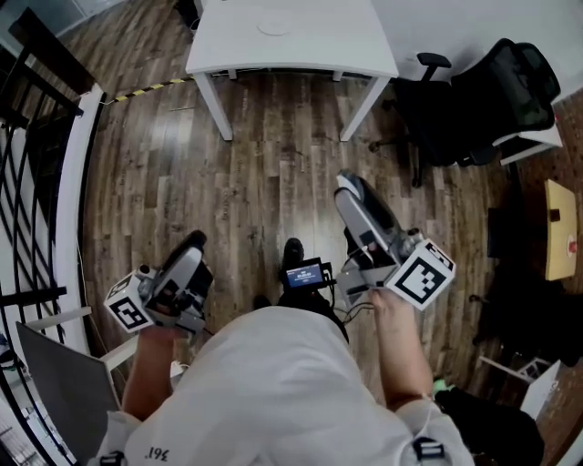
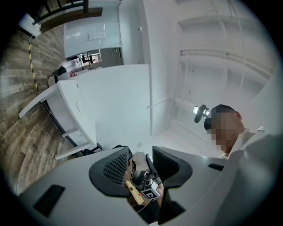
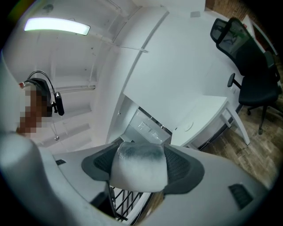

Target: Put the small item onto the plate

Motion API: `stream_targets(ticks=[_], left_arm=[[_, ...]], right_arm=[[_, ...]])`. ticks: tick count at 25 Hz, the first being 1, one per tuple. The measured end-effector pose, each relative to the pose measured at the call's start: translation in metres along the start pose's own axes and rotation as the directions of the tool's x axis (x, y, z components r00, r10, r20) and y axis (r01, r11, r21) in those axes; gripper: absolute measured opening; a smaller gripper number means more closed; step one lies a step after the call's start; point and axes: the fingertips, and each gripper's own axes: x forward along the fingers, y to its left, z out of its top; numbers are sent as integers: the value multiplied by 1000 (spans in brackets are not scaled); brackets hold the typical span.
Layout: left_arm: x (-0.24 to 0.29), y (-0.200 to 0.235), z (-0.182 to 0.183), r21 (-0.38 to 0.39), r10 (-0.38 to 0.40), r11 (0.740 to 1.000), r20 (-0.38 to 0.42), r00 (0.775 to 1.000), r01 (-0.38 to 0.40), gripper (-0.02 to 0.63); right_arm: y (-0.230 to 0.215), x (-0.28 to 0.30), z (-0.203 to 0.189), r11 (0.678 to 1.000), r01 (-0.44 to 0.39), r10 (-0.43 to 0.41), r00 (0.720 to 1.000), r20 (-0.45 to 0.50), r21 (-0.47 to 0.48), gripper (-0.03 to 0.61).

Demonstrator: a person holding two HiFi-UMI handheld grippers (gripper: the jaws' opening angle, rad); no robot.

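White with a grey-smudged upper edge, the small item (image 3: 140, 167) is clamped between the jaws of the right gripper (image 1: 352, 189), filling the gap from pad to pad. It is off the table (image 1: 310, 50) altogether, carried in the air over the wooden floor (image 1: 273, 146) on the person's side of the table's near edge.

The plate (image 1: 273, 27) is a pale round disc lying on the table top near the middle, toward the far side. From the right gripper it lies straight ahead and a little to the left, well apart, with open floor and the table's near edge in between. The right gripper view says the same: the table stands beyond the jaws, off to the right of the held item.

The left gripper (image 2: 140, 154) hangs lower and farther back from the table, jaws apart with nothing between them. In my judgement the right hand is both the loaded one and the nearer one, so the coming move is a forward carry — walking up to the table, then drifting slightly left over the plate.
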Motion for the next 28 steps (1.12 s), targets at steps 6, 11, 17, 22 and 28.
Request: stream_targets(ticks=[6,11,17,22,28], left_arm=[[84,36,29,10,2,1000,13,1000,-2,169],[140,60,40,13,-6,1000,8,1000,6,169],[175,87,57,3,-1,1000,4,1000,1,169],[198,120,90,-17,-3,1000,-14,1000,3,169],[230,167,152,-32,-54,998,-67,996,52,169]], right_arm=[[-53,47,56,1000,-17,17,999,-38,4,308],[-95,72,87,1000,-14,14,998,-65,10,308],[-126,99,103,1000,-4,6,996,-84,20,308],[-147,137,115,1000,17,-15,997,-78,22,308],[-168,198,128,998,66,-66,997,-32,13,308]])
